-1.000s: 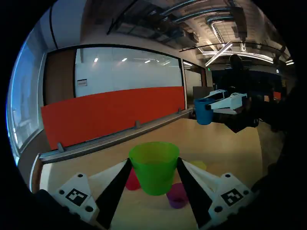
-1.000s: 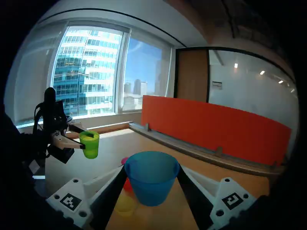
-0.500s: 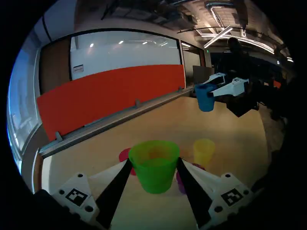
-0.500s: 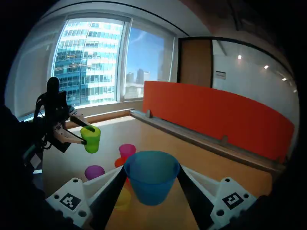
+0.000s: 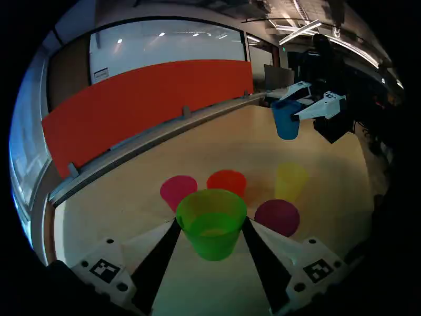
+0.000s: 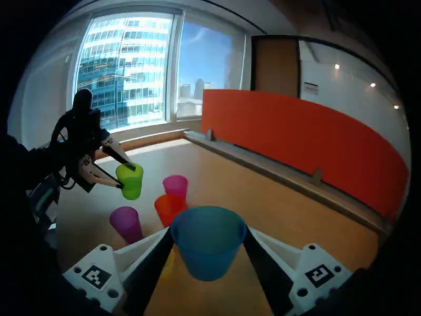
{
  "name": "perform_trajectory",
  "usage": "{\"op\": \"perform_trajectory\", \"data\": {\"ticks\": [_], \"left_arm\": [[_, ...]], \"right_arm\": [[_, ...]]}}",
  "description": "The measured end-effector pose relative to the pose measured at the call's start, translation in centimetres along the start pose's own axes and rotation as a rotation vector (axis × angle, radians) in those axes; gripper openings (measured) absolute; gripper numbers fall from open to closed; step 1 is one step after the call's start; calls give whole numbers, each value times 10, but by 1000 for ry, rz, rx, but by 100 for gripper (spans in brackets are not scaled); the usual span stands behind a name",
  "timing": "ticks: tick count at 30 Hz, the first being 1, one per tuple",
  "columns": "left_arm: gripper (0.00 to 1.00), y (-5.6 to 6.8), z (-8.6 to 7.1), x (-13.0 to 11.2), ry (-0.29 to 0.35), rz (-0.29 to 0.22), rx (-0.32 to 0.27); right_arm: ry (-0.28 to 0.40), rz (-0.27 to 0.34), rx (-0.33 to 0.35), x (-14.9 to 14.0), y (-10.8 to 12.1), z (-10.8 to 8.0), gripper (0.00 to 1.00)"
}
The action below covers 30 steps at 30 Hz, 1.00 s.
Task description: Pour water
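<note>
Left tool (image 5: pixel 210 223) clamps the green cup (image 5: pixel 211 239), right tool (image 6: pixel 208 233) the blue cup (image 6: pixel 208 255); both upright, blue cup far-right, well apart.

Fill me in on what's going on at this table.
A person holds a two-finger gripper in each hand. The left gripper is clamped on a green cup and the right gripper on a blue cup, both lifted above the wooden table. Pink, orange, yellow and purple cups stand on the table between them. No pouring is under way, and whether either held cup contains water is hard to tell.
</note>
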<state>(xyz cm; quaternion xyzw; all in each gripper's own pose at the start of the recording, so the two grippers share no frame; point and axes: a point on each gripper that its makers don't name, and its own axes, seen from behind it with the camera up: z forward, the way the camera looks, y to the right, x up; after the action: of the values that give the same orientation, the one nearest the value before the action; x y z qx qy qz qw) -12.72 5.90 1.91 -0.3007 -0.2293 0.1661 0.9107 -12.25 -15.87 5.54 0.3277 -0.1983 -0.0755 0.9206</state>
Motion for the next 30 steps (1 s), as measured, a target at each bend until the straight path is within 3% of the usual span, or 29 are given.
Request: {"op": "perform_trajectory", "data": {"ticks": [14, 30], "left_arm": [[84, -3, 27, -27, -97, -22, -21], [84, 2, 48, -40, -117, -39, -46]], "right_arm": [[-86, -2, 39, -31, -1, 20, 93], [-109, -2, 38, -41, 4, 28, 93]]}}
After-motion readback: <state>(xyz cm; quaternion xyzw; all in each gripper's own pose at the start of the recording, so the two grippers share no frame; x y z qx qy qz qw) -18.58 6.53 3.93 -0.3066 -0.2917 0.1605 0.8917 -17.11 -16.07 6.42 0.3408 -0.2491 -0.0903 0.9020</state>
